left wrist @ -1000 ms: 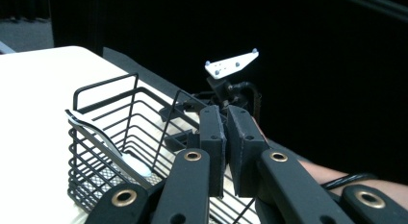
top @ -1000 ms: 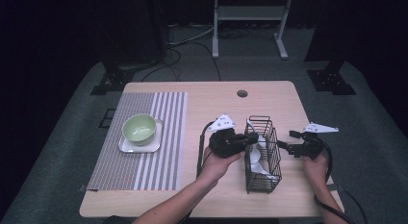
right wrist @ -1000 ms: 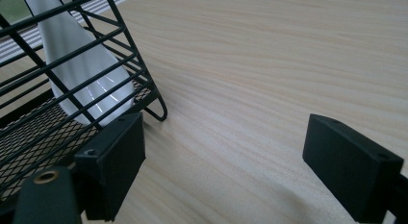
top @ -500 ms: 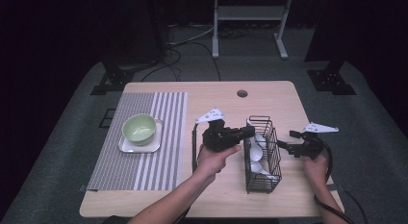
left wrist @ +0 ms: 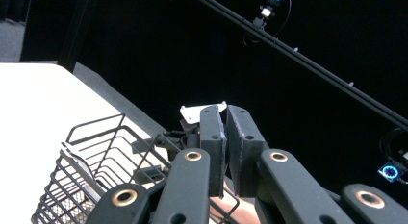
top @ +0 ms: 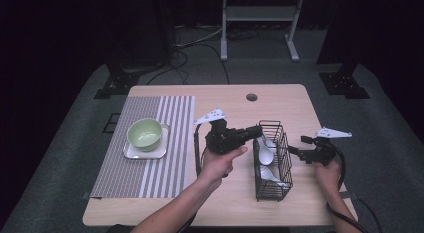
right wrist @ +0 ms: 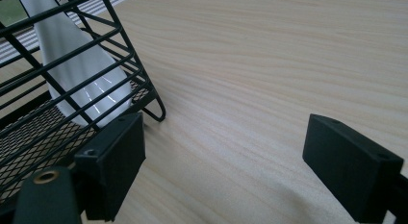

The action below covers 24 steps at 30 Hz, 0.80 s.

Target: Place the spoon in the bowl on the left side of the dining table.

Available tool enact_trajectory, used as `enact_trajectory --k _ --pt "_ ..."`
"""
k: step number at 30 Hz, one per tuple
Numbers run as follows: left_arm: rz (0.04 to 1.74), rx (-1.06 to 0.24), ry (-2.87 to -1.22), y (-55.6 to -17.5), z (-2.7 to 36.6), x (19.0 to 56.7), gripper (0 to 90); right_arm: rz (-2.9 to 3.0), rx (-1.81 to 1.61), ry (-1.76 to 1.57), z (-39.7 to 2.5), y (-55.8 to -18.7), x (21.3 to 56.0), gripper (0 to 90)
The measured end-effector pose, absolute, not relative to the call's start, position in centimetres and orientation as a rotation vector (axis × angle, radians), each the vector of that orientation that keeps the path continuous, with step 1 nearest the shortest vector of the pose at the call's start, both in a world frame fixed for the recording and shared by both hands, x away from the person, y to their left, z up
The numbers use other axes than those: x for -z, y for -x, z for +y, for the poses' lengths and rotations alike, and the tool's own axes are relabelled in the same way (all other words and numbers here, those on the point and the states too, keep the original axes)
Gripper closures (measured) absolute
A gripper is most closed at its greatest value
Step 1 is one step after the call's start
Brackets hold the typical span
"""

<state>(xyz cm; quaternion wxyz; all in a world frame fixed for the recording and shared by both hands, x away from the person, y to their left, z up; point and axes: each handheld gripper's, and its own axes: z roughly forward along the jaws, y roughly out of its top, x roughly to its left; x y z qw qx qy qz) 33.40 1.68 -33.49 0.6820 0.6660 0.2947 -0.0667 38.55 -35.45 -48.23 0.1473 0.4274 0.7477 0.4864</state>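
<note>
High view: the left tongs have lifted back out of the basket since a second ago and hang above its rim, closed with nothing between them, so the spoons remain inside and need another try. The right tongs hold their place, wide open and empty, just beside the basket's right wall. Beyond both, the counter lies bare to its far edge; well left of the left tongs, a bowl sits on a mat.
</note>
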Motion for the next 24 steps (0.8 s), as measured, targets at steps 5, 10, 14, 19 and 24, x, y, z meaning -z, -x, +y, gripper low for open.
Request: enact_trajectory --k 5,10,14,19,24 --pt "0.660 0.147 -1.474 -33.4 2.2 33.0 85.7 2.151 -1.400 -1.230 -35.5 -38.6 48.2 13.7" --pt "0.670 0.137 -1.451 -33.6 2.9 32.6 85.7 2.147 -1.404 -1.234 -35.5 -38.6 48.2 13.7" --pt "0.677 0.136 -1.443 -33.6 3.2 32.5 85.7 2.147 -1.403 -1.235 -35.5 -38.6 48.2 13.7" --pt "0.685 0.132 -1.431 -33.7 3.8 32.4 85.8 2.146 -1.402 -1.237 -35.5 -38.6 48.2 13.7" --pt "0.694 0.120 -1.426 -33.8 4.5 32.3 85.8 2.146 -1.402 -1.237 -35.5 -38.6 48.3 13.7"
